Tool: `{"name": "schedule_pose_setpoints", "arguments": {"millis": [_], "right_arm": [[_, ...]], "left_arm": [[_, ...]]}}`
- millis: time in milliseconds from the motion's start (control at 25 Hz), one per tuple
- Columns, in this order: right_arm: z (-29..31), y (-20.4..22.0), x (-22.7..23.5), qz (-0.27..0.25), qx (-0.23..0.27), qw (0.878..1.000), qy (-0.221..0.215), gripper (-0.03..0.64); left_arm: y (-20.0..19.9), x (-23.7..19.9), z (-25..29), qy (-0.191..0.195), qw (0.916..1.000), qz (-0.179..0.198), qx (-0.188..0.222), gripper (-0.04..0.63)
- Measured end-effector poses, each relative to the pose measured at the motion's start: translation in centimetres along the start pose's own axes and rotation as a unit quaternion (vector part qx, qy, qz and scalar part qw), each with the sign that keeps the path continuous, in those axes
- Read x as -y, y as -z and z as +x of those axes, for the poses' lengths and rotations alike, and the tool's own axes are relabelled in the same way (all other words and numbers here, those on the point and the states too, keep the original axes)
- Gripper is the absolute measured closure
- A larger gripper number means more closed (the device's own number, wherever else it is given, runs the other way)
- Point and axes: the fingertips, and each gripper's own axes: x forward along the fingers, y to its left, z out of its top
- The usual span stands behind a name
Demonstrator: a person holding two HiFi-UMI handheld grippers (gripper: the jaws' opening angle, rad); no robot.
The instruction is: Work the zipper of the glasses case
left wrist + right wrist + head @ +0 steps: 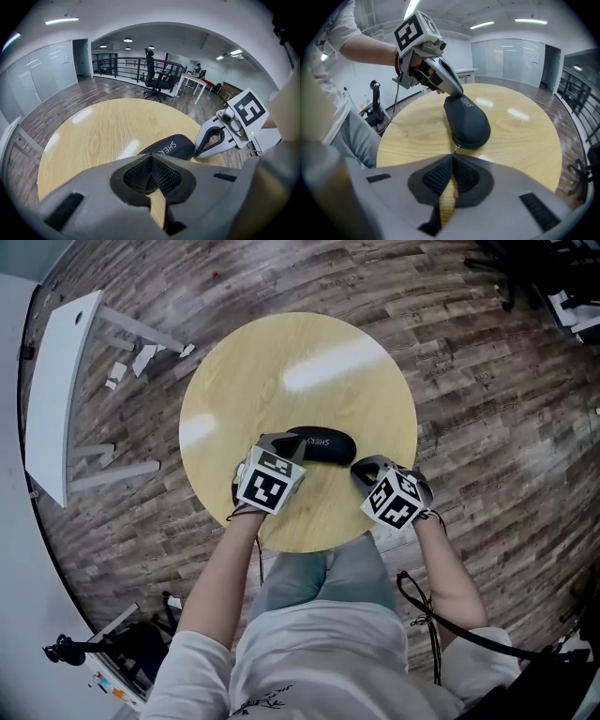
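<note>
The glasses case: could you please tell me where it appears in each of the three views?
Head view: the glasses case lies just above picture centre, on the round wooden table.
Left gripper view: right of centre, just beyond the left tool.
Right gripper view: centre, its zipper pull at the right tool's tip.
Shared landmark: the table under it.

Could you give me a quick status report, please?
Left tool shut, tip against glasses case. Right tool shut on zipper pull. Case looks closed; nothing in the way.
</note>
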Motion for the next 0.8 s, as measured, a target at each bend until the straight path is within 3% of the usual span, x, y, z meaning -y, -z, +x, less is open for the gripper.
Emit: {"name": "schedule_pose_setpoints", "arguments": {"millis": [280, 400, 560, 680, 800], "right_arm": [[0.7, -0.3, -0.9, 0.024, 0.016, 1.0, 0.006, 0.618], [0.1, 0.5, -0.5, 0.032, 0.023, 0.999, 0.03, 0.618], [-3.5, 3.3, 0.8, 0.11, 0.035, 0.989, 0.092, 0.566], [-9.2, 1.2, 0.8, 0.15, 0.111, 0.972, 0.143, 0.566], [-14.8, -4.5, -0.4, 0.149, 0.198, 0.955, 0.163, 0.566]], "left_arm": [[0.0, 0.0, 0.1, 0.001, 1.0, 0.0, 0.002, 0.588], [-0.1, 0.0, 0.3, 0.003, 1.0, 0.006, 0.006, 0.588], [0.0, 0.0, 0.5, 0.005, 0.9999, 0.003, 0.009, 0.588], [-1.2, 0.0, -1.2, -0.005, 0.9987, -0.004, 0.051, 0.588], [-3.7, 1.5, -7.3, -0.012, 0.9897, -0.018, 0.142, 0.588]]}}
